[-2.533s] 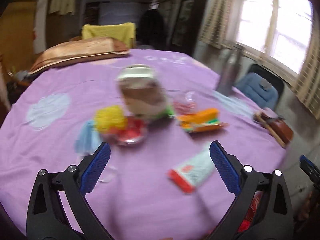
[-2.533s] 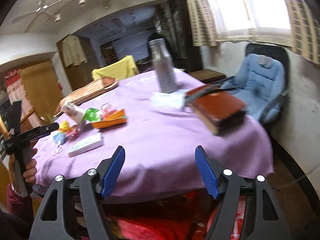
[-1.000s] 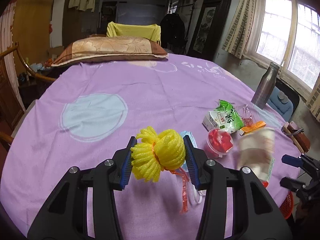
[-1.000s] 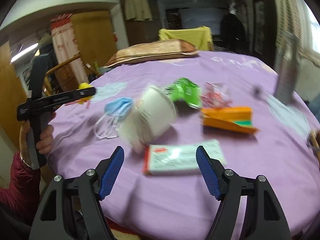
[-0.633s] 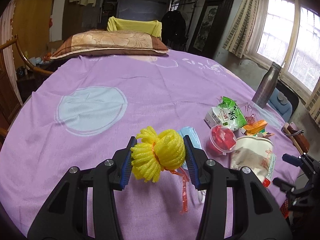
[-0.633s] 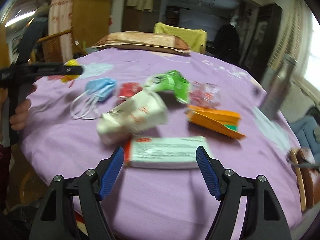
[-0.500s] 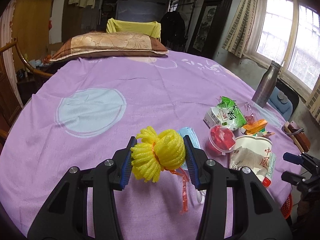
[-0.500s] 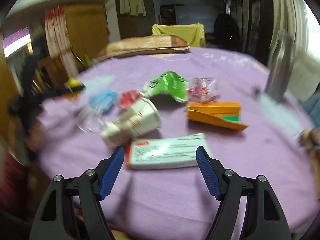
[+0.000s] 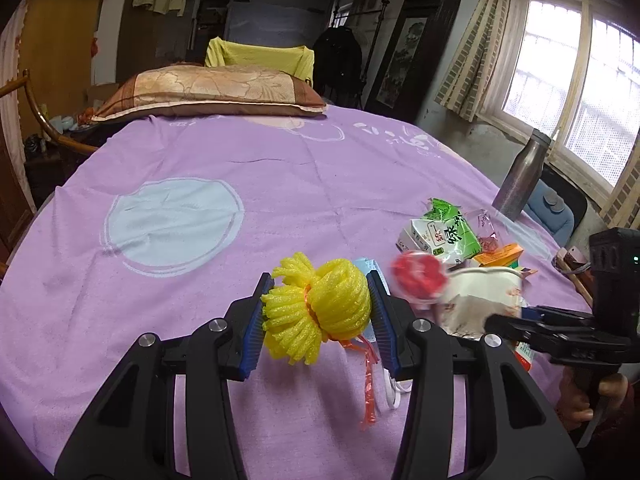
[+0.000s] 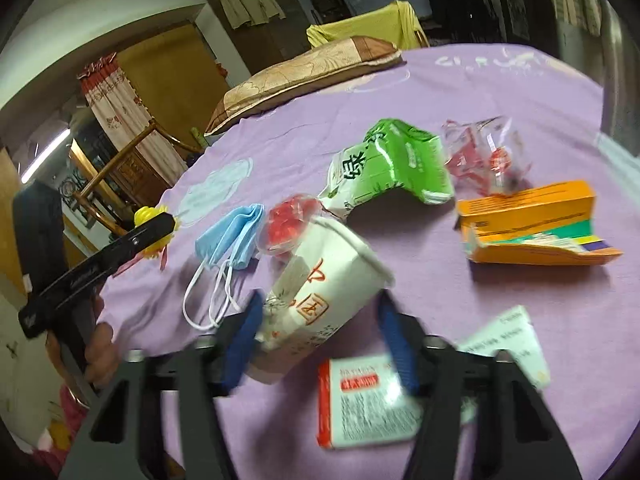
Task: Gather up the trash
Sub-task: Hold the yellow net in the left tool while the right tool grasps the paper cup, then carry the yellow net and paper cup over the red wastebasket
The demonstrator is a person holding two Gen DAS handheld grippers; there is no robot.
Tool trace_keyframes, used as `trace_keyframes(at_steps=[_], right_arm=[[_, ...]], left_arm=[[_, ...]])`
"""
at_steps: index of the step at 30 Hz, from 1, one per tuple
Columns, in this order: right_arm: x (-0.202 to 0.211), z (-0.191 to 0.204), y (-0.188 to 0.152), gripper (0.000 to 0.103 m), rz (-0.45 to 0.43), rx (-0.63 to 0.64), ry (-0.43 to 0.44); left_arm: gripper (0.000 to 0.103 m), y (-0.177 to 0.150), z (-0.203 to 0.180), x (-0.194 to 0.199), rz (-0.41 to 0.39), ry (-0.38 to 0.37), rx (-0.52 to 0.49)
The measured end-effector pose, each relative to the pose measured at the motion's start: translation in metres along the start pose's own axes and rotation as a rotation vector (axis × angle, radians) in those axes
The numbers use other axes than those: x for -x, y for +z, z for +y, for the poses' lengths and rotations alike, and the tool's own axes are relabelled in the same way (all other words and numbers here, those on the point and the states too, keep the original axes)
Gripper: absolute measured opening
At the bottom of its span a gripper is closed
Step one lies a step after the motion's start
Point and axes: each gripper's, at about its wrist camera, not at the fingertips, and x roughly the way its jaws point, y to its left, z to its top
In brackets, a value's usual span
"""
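Observation:
My left gripper [image 9: 318, 316] is shut on a yellow foam net ball [image 9: 316, 312], held just above the purple cloth; it also shows in the right wrist view [image 10: 158, 228]. A white paper cup [image 10: 324, 292] with red print lies on its side between the blurred, closing jaws of my right gripper [image 10: 320, 340]. The left pad is at the cup's base and the right pad is just off its side. In the left wrist view the cup [image 9: 480, 300] sits in front of the right gripper [image 9: 504, 318].
Around the cup lie a blue face mask [image 10: 232, 236], a red jelly cup [image 10: 286, 228], a green packet [image 10: 392, 160], a clear wrapper [image 10: 484, 156], an orange box [image 10: 528, 220] and a white-and-red box [image 10: 368, 400]. A metal bottle [image 9: 520, 180] and a pillow [image 9: 208, 92] are farther back.
The right gripper has come forward and down onto the paper cup, rolled, and its jaws have narrowed around it. The left gripper kept still with the foam ball.

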Motion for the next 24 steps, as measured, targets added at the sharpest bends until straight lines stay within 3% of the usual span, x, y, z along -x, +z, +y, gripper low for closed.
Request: trace_keyframes(at_steps=[3, 11, 16, 24], right_arm=[[0.0, -0.003, 0.002, 0.024, -0.024, -0.033, 0.035], [0.05, 0.003, 0.003, 0.024, -0.158, 0.02, -0.012], [0.08, -0.011, -0.001, 0.024, -0.213, -0.005, -0.023], [0.134, -0.04, -0.018, 0.024, -0.309, -0.045, -0.079]], left_arm=[[0.047, 0.0, 0.0, 0.0, 0.004, -0.014, 0.002], [0.047, -0.002, -0.009, 0.008, -0.004, -0.073, -0.004], [0.047, -0.007, -0.021, 0.011, 0.013, -0.071, -0.007], [0.047, -0.007, -0.07, 0.032, -0.01, -0.131, -0.095]])
